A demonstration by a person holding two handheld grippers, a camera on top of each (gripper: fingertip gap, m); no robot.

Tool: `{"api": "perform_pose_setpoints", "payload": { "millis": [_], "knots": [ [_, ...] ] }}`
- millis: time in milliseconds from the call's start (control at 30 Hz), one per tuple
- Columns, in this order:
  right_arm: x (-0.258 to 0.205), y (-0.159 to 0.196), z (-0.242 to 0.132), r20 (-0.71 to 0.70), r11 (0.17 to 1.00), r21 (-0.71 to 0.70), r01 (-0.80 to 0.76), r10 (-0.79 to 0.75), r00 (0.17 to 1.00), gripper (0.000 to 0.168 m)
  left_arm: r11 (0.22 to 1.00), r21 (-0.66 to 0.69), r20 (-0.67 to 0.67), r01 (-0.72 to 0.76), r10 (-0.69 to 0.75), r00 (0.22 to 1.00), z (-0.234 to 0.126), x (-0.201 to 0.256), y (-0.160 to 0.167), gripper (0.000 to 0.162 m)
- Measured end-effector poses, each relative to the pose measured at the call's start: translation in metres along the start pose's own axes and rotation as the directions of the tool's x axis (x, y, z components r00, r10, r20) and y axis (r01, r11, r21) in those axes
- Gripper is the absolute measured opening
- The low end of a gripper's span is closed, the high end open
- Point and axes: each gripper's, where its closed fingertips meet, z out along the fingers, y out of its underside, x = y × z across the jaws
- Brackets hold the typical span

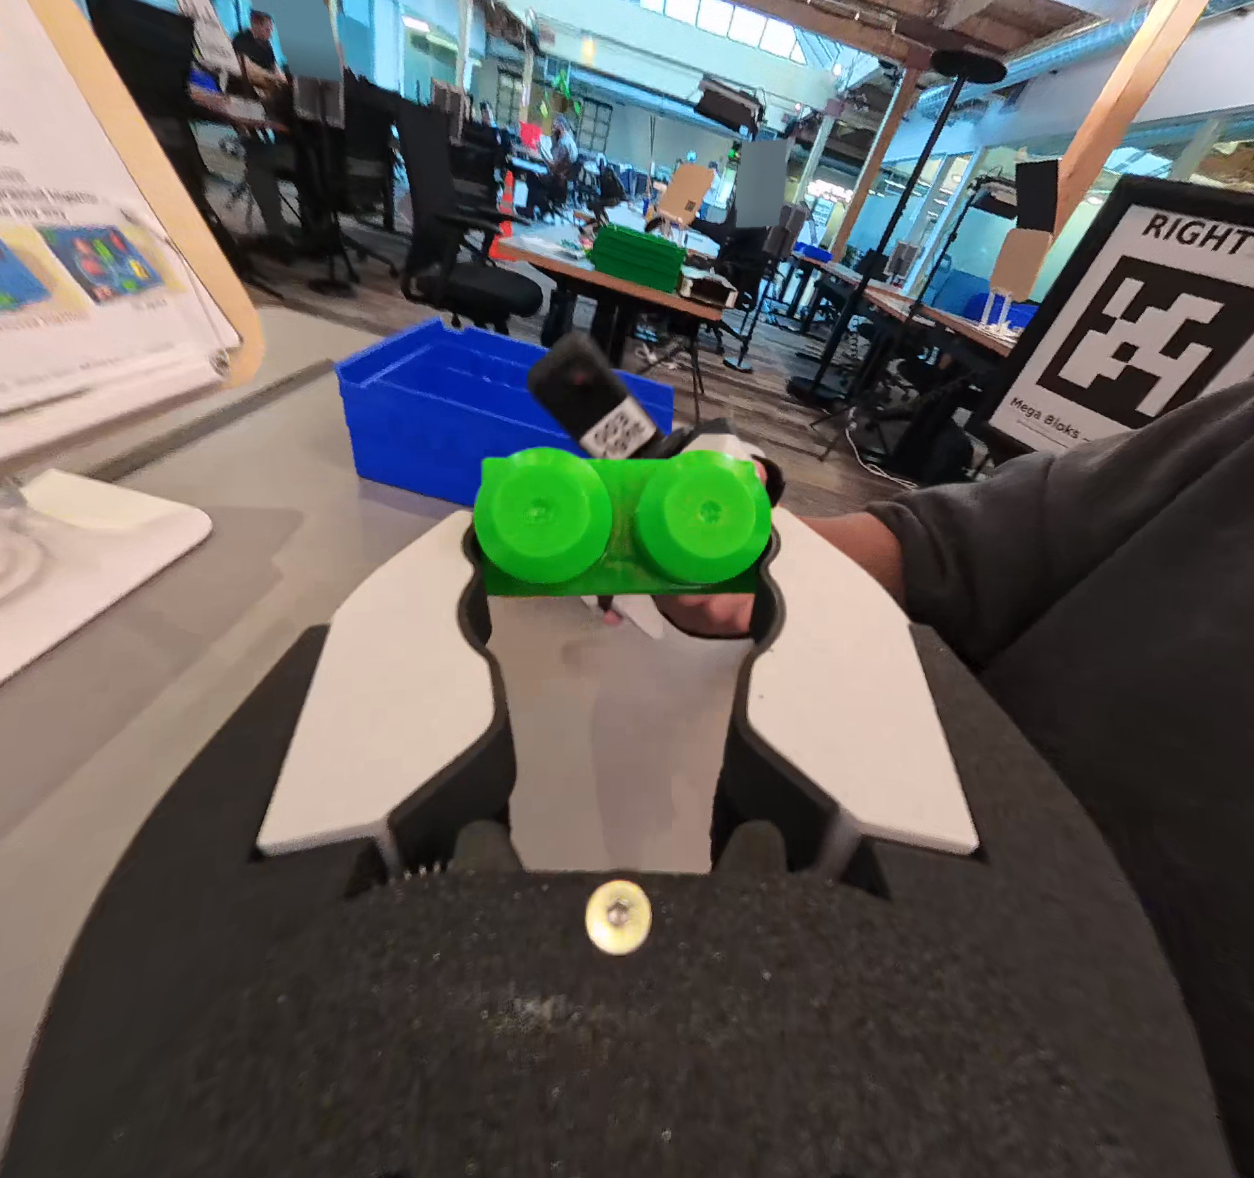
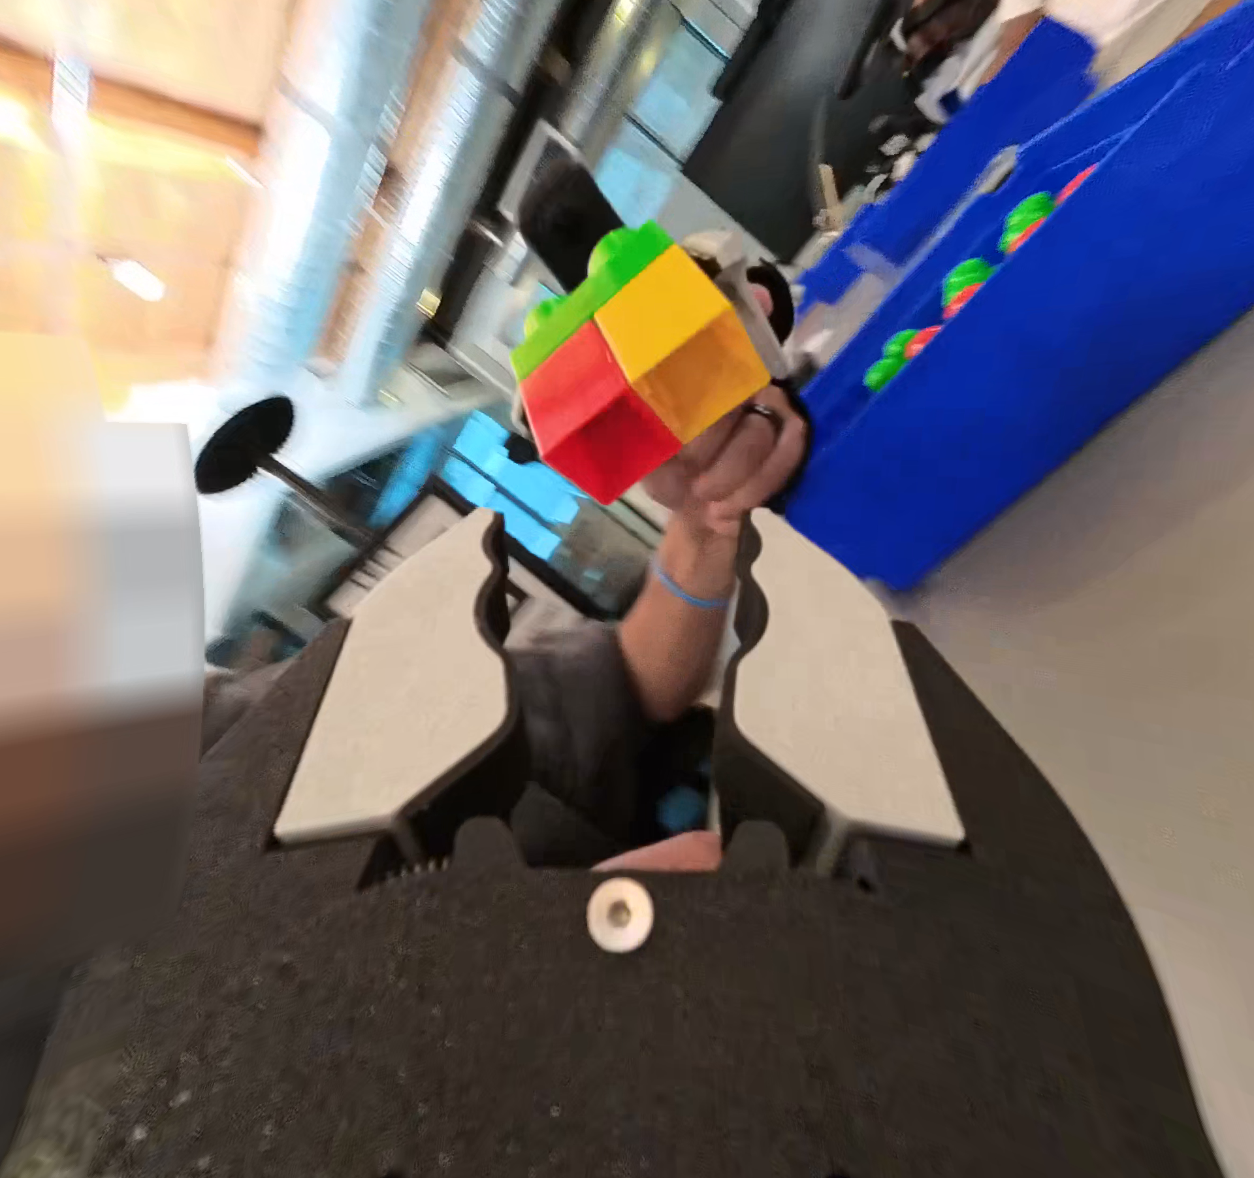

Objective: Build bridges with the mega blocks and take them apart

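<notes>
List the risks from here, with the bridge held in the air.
The left gripper grips only the green block by its ends; a tug may twist it free. The red block and yellow block hang from it unsupported and might drop. The open right gripper could nip the hand.

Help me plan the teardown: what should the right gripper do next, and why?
Probably ease the right gripper forward onto the red block: its jaws stand open and empty, while the left gripper grips the green block joining it to the yellow block.

White fingers (image 1: pixel 407 670), black mount, grey sleeve (image 1: pixel 1086 568)
</notes>
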Motion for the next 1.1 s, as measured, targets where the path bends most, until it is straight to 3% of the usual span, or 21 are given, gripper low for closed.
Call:
{"api": "perform_pose_setpoints", "payload": {
  "millis": [133, 267, 433, 900, 1100],
  "knots": [
    [-0.001, -0.008, 0.002, 0.196, 0.951, 0.065, -0.303, 0.286, 0.938, 0.062, 0.991, -0.051, 0.048, -0.126, 0.129, 0.991, 0.006, 0.007, 0.002, 0.075],
    [-0.002, 0.005, 0.010, 0.245, 0.931, 0.016, -0.365, 0.350, 0.904, 0.057, 0.974, -0.109, 0.068, -0.197, 0.205, 0.976, 0.018, 0.011, 0.012, 0.075],
    [-0.002, 0.003, 0.003, 0.304, 0.912, 0.033, -0.408, 0.380, 0.874, 0.040, 0.960, -0.148, 0.076, -0.237, 0.250, 0.965, 0.027, 0.008, 0.023, 0.075],
    [-0.006, 0.017, 0.003, 0.285, 0.940, -0.021, -0.340, 0.332, 0.899, 0.036, 0.925, -0.195, 0.055, -0.326, 0.342, 0.938, 0.021, 0.020, 0.030, 0.075],
    [0.007, 0.002, -0.020, 0.241, 0.944, 0.053, -0.325, 0.304, 0.922, 0.036, 0.956, -0.014, 0.079, -0.292, 0.292, 0.953, -0.015, 0.022, -0.011, 0.075]
  ]
}}
